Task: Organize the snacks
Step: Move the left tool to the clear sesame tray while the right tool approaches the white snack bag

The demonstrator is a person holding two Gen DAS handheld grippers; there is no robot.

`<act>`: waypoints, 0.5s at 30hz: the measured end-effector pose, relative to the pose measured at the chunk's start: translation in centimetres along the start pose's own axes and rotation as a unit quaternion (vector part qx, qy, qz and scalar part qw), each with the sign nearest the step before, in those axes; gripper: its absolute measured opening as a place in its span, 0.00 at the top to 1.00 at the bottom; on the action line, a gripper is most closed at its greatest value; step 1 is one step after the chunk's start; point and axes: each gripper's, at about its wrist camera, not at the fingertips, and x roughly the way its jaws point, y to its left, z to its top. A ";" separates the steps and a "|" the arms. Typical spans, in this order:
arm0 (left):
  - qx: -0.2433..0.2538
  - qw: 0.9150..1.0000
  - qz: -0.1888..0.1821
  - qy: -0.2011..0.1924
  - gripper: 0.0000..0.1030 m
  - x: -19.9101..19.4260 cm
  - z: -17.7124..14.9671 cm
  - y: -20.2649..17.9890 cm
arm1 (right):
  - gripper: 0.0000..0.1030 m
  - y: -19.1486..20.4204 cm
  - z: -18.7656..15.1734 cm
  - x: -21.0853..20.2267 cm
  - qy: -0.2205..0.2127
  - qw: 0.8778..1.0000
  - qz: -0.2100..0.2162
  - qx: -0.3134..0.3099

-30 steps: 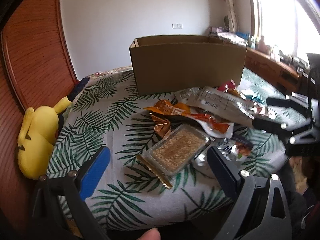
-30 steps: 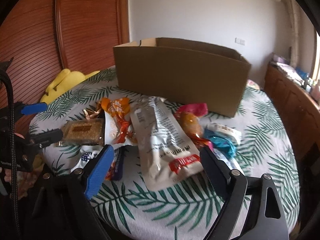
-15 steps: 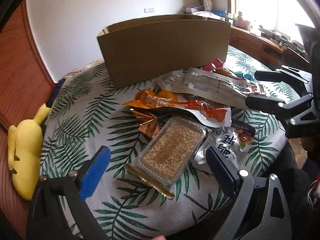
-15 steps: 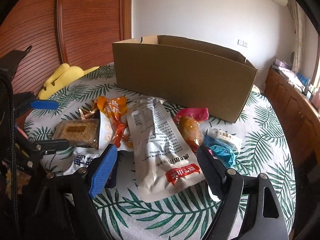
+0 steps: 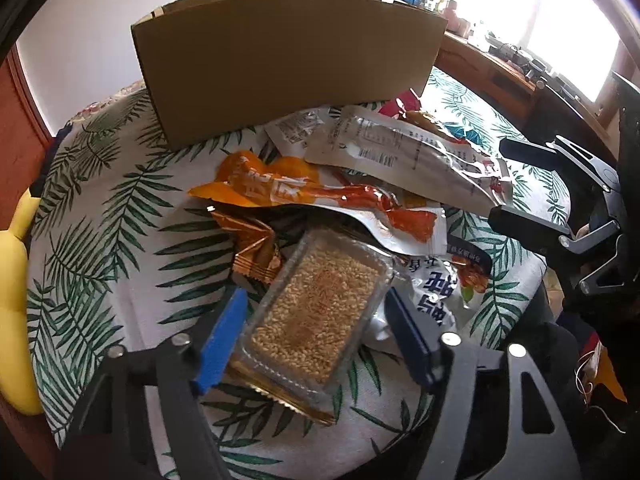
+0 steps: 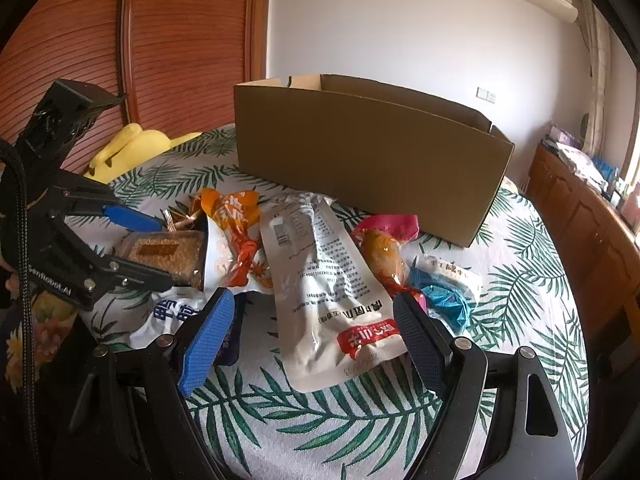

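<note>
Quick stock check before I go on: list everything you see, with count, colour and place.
Cardboard box: one, brown, open-topped, back of table.
Sesame bar tray: one, clear with tan bar, between the left jaws.
Long pouch: one, white with red label, centre, between the right jaws.
Orange packet: one, behind the tray.
Sausage pack: one, pink-topped, right of pouch.
Blue wrapper: one, right side.
Plush toy: one, yellow, left edge.
Tablecloth: white, green leaves.
Left gripper: open.
Right gripper: open.
</note>
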 end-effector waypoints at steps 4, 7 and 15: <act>-0.010 1.000 0.011 0.002 0.36 -0.1 -0.2 0.7 | 0.19 -0.2 -0.1 0.0 0.000 1.000 0.001 0.005; -0.008 1.000 0.017 0.005 0.35 0.3 -0.3 0.7 | 0.19 -0.3 -0.1 0.0 0.000 1.000 0.001 0.006; 0.008 0.999 0.051 0.007 0.20 0.9 -0.3 -0.2 | 0.19 -0.2 0.1 0.4 0.003 1.000 0.002 0.001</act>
